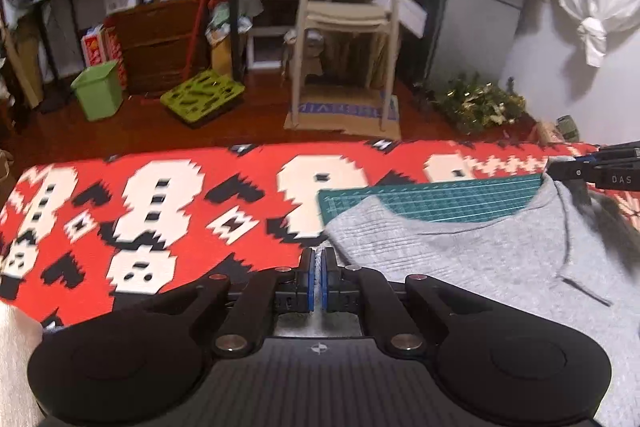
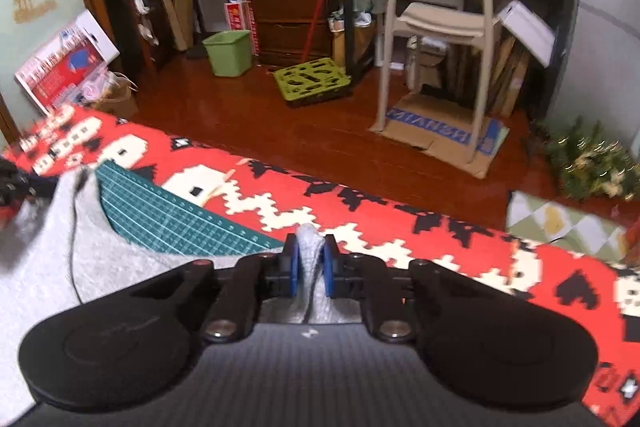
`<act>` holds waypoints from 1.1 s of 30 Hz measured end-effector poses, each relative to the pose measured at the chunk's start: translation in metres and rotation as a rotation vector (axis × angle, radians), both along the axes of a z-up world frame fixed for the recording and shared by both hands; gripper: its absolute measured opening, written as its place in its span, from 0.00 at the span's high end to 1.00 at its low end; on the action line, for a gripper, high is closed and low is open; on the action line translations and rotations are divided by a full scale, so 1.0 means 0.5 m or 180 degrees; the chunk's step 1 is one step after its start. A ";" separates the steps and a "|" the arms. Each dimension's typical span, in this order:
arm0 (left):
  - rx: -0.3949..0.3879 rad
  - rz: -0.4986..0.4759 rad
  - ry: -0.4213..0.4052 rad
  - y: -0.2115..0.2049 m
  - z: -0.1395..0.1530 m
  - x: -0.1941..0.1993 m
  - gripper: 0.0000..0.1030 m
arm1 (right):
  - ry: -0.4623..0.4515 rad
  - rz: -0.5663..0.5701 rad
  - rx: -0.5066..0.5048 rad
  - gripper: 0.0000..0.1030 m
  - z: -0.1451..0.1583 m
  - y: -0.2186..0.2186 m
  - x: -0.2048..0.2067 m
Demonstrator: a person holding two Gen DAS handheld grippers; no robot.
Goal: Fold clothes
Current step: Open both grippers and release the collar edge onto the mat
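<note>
A grey knit garment (image 1: pixel 460 267) lies over a green cutting mat (image 1: pixel 440 195) on a red patterned blanket (image 1: pixel 160 219). My left gripper (image 1: pixel 319 275) is at the garment's left edge, its blue pads closed on a thin sliver of grey cloth that also shows beneath the fingers. My right gripper (image 2: pixel 310 263) is shut on a bunched fold of the grey garment (image 2: pixel 48 259), raised above the blanket (image 2: pixel 440 239). In the left wrist view the right gripper (image 1: pixel 592 171) pinches the garment's far right corner. The mat (image 2: pixel 168 211) shows through the curved neckline.
Beyond the blanket's far edge is wooden floor with a beige chair (image 1: pixel 348 15) on cardboard, a green bin (image 1: pixel 98 91), a green crate (image 1: pixel 202 95) and a tinsel wreath (image 1: pixel 480 103). White cloth (image 1: pixel 16 347) lies at the near left. A checkered cloth (image 2: pixel 552 219) lies at the right.
</note>
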State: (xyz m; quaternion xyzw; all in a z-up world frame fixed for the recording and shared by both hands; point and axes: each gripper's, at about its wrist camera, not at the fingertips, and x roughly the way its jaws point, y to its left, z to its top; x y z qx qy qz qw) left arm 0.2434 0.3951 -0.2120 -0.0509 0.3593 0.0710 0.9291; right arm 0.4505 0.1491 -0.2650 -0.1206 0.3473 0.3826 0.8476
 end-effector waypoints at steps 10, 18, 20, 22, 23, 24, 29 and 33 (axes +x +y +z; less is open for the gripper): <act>0.0411 -0.0332 -0.0094 -0.067 0.013 0.038 0.97 | 0.0218 -0.0635 0.0248 0.89 0.047 -0.181 -0.032; 0.0211 0.0121 0.0113 -0.013 -0.010 0.073 0.97 | 0.0271 -0.0637 0.0205 0.87 0.019 -0.114 0.032; 0.0081 0.0130 0.0089 -0.005 -0.010 0.069 0.91 | 0.0295 -0.0634 0.0170 0.81 0.009 -0.094 0.045; -0.0021 0.0178 0.0002 0.002 0.000 0.055 0.78 | 0.0274 -0.0660 0.0197 0.69 0.009 -0.091 0.049; -0.0073 0.0188 -0.0039 0.005 0.007 0.047 0.72 | 0.0247 -0.0695 0.0256 0.60 0.016 -0.098 0.049; -0.0125 0.0189 -0.0076 0.007 0.015 0.038 0.65 | 0.0215 -0.0737 0.0340 0.57 0.026 -0.109 0.048; -0.0182 0.0181 -0.0098 0.006 0.052 -0.018 0.62 | 0.0275 -0.0903 0.0511 0.53 0.063 -0.203 0.020; -0.0190 0.0138 -0.0015 -0.013 0.066 -0.071 0.61 | 0.0320 -0.0969 0.0331 0.53 0.059 -0.290 -0.037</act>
